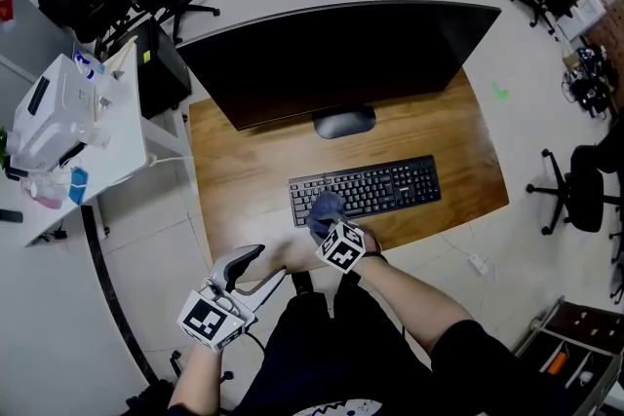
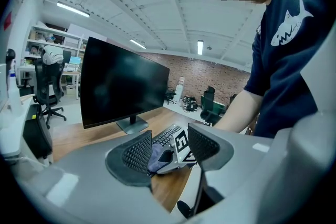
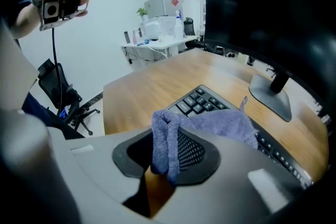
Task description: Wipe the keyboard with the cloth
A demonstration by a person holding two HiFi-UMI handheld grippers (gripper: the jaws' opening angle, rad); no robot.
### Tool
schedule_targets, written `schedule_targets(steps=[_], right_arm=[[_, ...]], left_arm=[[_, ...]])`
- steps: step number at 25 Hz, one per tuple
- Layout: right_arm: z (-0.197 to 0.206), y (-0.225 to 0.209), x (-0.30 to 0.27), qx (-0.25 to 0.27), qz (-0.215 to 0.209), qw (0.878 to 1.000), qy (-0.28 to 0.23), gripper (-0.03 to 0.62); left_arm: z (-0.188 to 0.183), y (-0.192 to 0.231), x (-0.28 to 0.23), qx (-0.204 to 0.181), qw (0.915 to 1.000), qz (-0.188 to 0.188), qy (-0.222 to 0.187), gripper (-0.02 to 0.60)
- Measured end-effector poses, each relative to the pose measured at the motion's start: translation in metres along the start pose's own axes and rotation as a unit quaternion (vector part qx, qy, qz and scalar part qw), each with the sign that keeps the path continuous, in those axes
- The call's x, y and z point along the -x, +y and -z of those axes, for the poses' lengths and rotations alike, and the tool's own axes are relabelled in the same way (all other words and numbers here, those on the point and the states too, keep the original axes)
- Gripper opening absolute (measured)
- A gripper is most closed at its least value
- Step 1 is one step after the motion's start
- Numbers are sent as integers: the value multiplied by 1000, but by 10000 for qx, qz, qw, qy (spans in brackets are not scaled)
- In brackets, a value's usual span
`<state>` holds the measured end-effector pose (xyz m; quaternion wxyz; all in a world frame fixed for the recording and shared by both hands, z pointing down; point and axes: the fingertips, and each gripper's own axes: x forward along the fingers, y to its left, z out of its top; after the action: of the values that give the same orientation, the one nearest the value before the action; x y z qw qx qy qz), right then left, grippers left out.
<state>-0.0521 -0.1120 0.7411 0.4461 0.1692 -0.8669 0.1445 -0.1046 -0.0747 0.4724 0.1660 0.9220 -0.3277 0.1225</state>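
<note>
A black keyboard point(image 1: 375, 187) lies on the wooden desk point(image 1: 239, 180) in front of the monitor. My right gripper point(image 1: 327, 224) is shut on a blue-grey cloth point(image 1: 325, 208) at the keyboard's left end. In the right gripper view the cloth point(image 3: 215, 124) is pinched between the jaws point(image 3: 170, 152) and drapes over the near keys of the keyboard point(image 3: 202, 99). My left gripper point(image 1: 249, 258) is open with nothing in it, held off the desk's front edge, left of the right one. In the left gripper view its jaws point(image 2: 170, 147) frame the cloth point(image 2: 156, 157) and keyboard point(image 2: 167, 135).
A large dark monitor point(image 1: 336, 58) stands on its round foot point(image 1: 343, 122) behind the keyboard. A white side table with a white machine point(image 1: 54, 107) is to the left. Office chairs point(image 1: 575, 190) stand around on the floor.
</note>
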Motion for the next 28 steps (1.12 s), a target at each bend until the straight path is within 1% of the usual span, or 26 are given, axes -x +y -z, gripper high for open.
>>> schedule_targets(steps=[2,5,9,12,16,18,20,21,23,26,28], right_arm=[[-5,0,7,-1,-3,9999,-144,91],[-11,-17,32,-210,233,9984,-462,91],[-13,-62,83,-570,767,9910,-937,91],[-7,-108,124,-784,1301,9824,-1088,91],[11,-169,165,-976,2085,9680,-999,91],[24,-195,176,-1064,2408,9612,-818,91],[40,-214,177,-1149,2613,9567,-565,91],[49,-219,172,-1200,2649,9558,-430,91],[66,-223,153,-1363,2570,9565,-223,91],[78,-210,113,-1628,2221,9613,-12,91],[73,-194,87,-1650,2014,9655,70,91]], left_arm=[[0,2,1,-25,10000,-4,13,204],[-3,4,-2,-51,10000,15,-21,204],[-5,11,-9,-82,9999,7,-64,204],[0,22,-20,-45,10000,-54,-56,204],[-5,31,-42,-42,9999,-7,-140,204],[-7,30,-52,-96,9998,91,-159,204],[-6,26,-60,-145,9996,182,-127,204],[-5,25,-63,-163,9996,224,-110,204],[-1,21,-66,-151,9994,283,-86,204],[4,16,-69,-119,9994,317,-85,205],[8,15,-67,-105,9994,318,-86,204]])
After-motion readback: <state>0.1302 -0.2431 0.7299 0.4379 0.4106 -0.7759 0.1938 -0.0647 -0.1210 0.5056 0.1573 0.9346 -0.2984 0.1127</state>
